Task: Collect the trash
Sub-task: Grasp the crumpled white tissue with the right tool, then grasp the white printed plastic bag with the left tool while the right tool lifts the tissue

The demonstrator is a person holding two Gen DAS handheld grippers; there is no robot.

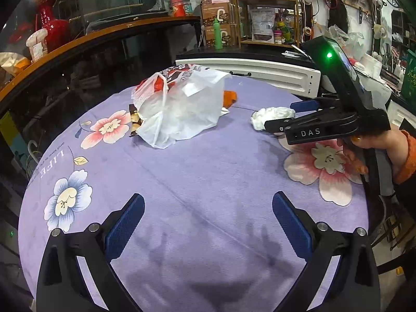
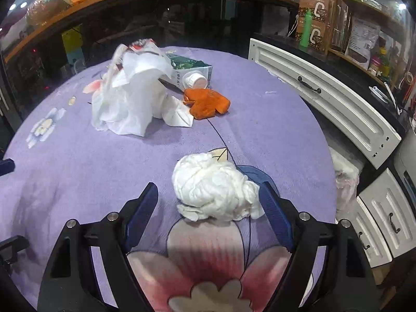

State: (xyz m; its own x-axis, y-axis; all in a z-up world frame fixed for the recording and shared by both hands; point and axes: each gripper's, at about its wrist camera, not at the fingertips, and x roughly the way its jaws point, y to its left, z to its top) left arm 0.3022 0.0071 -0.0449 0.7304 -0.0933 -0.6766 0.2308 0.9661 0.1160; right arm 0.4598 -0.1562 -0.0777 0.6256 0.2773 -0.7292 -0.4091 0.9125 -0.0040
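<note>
A round table [image 1: 208,171] is covered with a purple cloth printed with large flowers, and the trash lies scattered across its far half. The left gripper [image 1: 208,208] hangs over the near, bare part of the cloth with its blue-padded jaws spread wide and nothing between them. The right gripper [image 2: 209,197] is also released, its jaws standing wide apart; a crumpled white tissue wad [image 2: 215,187] sits on the cloth between them, touching or nearly touching the right-hand pad while a clear gap remains on the other side. From the left wrist view the same gripper reaches in from the right, held by a hand [image 1: 374,145] in an orange sleeve, with the wad just at its tips. Farther back lies a white plastic bag [image 2: 130,101], loose and partly upright, with red printing near its top. Just beside the bag is a piece of orange peel [image 2: 208,102], touching the bag's edge, and behind that a small white cup [image 2: 196,80] tipped on its side against a green and white carton [image 2: 189,65]. A brown wrapper [image 1: 135,119] pokes out from under the bag's left side.
</note>
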